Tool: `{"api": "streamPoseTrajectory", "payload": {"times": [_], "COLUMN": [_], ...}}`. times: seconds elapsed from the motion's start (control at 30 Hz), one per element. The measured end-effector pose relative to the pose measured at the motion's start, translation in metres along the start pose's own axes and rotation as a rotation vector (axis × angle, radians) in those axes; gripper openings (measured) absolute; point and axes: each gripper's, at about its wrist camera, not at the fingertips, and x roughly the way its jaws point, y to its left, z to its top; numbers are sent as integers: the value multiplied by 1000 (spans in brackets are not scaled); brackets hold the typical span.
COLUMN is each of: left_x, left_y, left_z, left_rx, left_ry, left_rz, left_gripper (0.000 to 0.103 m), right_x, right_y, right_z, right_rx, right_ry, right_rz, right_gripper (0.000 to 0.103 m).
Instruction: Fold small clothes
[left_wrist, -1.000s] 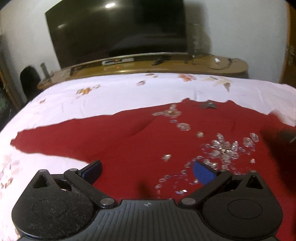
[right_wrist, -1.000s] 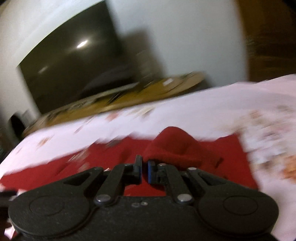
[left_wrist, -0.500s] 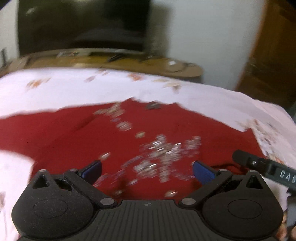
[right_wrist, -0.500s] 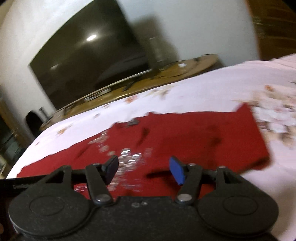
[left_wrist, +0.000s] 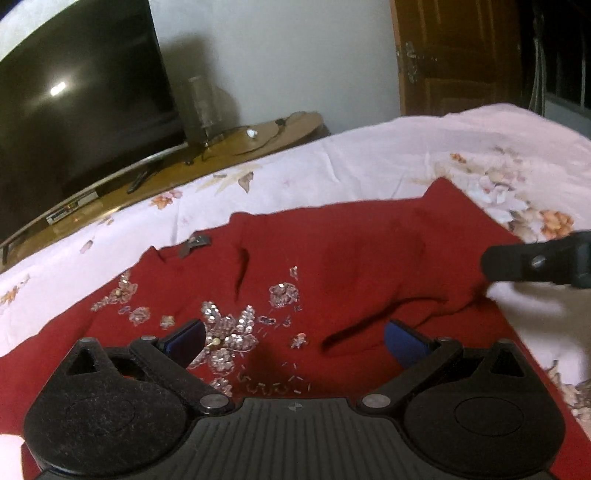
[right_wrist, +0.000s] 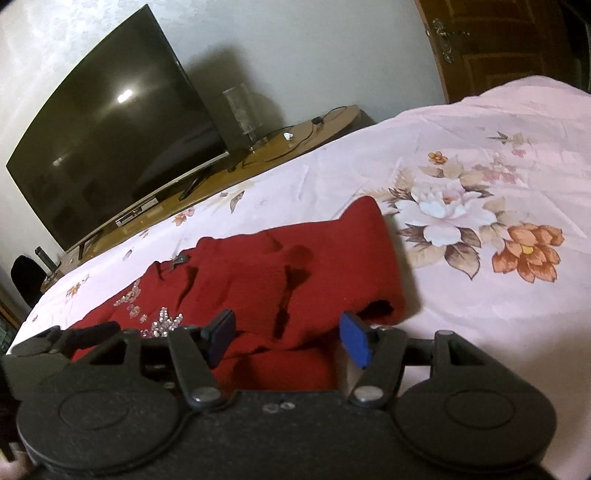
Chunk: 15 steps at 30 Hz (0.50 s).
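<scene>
1. Right gripper (right_wrist: 288, 338) wide open now at the bottom middle, holding nothing; pinched shut a second ago.
2. Left gripper (left_wrist: 293, 341) also wide open and holding nothing.
3. Red top (left_wrist: 351, 258) dropped, right sleeve folded over, mid-frame on the flowered sheet (right_wrist: 480, 155).
4. Other side probably next.

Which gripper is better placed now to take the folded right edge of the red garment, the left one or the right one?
Probably the right gripper. It is open, and the folded edge of the red garment lies just ahead of it. The left gripper, also open, hangs over the sequined middle, away from that edge.
</scene>
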Motion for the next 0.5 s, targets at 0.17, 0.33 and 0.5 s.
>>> {"api": "streamPoseTrajectory", "payload": {"times": [0.17, 0.33, 0.5], "left_x": [10, 28, 26], "left_y": [3, 8, 8], "left_z": [1, 5, 3], "left_rx": [-36, -79, -84], "left_ry": [-17, 8, -53], "left_rz": [-29, -67, -53], "left_gripper": [92, 53, 12], "right_x": [0, 1, 3], "right_y": [-8, -14, -16], "right_z": [1, 1, 1], "right_rx": [31, 50, 56], "right_ry": [-13, -18, -19], "right_rz": [4, 4, -1], "right_gripper": [65, 66, 66]}}
